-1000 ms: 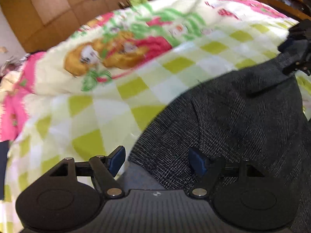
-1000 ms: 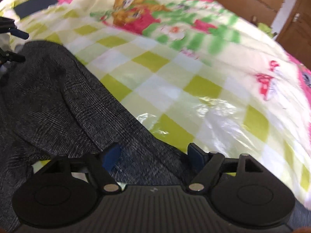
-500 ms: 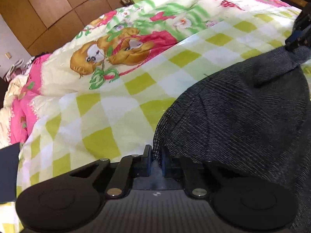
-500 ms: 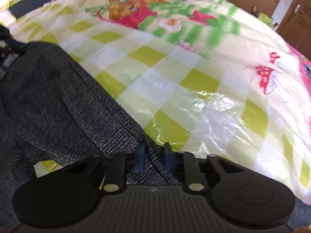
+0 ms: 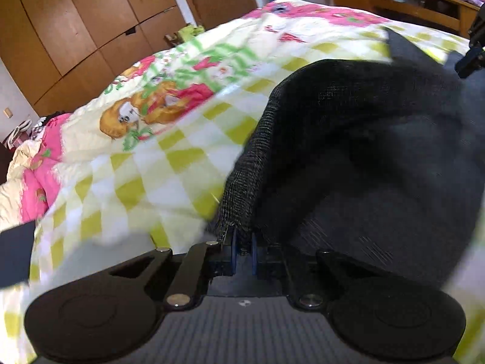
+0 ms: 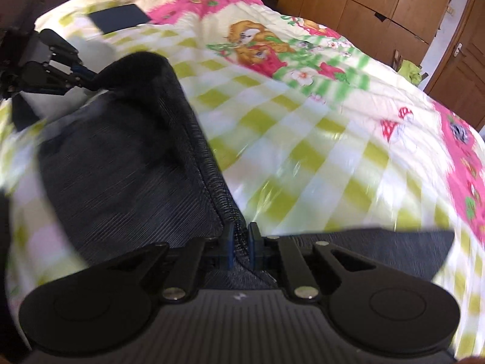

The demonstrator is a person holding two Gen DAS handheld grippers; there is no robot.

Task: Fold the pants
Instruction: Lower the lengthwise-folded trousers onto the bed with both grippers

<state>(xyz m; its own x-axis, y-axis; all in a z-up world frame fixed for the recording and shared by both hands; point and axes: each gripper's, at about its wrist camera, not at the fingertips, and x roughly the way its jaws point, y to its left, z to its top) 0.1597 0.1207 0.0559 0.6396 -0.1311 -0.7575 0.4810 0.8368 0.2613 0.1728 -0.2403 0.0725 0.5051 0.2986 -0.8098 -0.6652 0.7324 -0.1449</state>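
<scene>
Left wrist view: left gripper [image 5: 242, 247] has its fingers [image 5: 232, 250] pinched on a hemmed edge of the pants [image 5: 363, 139]. The dark grey fabric rises from the fingers as a taut band, then spreads into a broad, sagging dome over the bed [image 5: 151, 157]. The weave is coarse with a fine check visible near the hem; the inner face looks smoother and darker. The right gripper [image 5: 471, 57] shows at the far right edge, at the opposite corner of the raised cloth. The bed carries a glossy quilt of lime and white checks with a cartoon print and pink border. Wooden wardrobe doors [image 5: 75, 30] stand behind.

Right wrist view: right gripper [image 6: 242, 242] has its fingers [image 6: 230, 247] pressed onto a seamed edge of the pants [image 6: 121, 166], cloth clearly between the pads. The fabric runs up and left as a ridged fold towards the left gripper [image 6: 72, 74], which grips the far corner. More grey cloth lies flat beneath the fingers, lower right. A dark flat object [image 6: 119, 19] lies on the quilt near the pillow end.

Judgement: fold in progress, with one end of the pants lifted by both corners and partly off the bed. The next move calls for carrying both corners across evenly, keeping the edge taut, and laying it onto the portion resting on the bed before release. Uneven travel would skew the fold.
</scene>
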